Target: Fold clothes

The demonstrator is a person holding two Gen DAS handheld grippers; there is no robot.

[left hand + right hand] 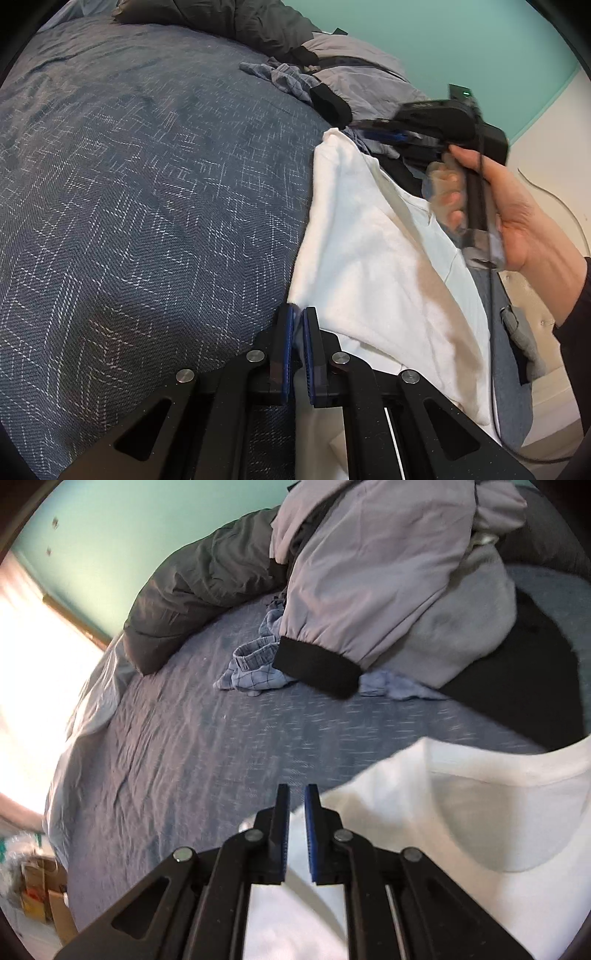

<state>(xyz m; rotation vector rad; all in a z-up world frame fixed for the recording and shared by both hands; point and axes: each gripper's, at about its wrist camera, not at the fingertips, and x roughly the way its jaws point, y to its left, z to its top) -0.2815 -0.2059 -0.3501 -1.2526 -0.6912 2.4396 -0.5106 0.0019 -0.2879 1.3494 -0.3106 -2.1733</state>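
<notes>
Left wrist view shows the bed's blue woven-pattern bedspread running out of frame, with the white cotton T-shirt along its right edge, long axis running away from the camera, its lower part hidden behind the left gripper, whose jaws are nearly closed on the shirt's edge. Beyond it a hand holds the blurred right gripper. Right wrist view shows its jaws narrowly parted over white cloth; whether they pinch it I cannot tell, and the neckline faces right.
</notes>
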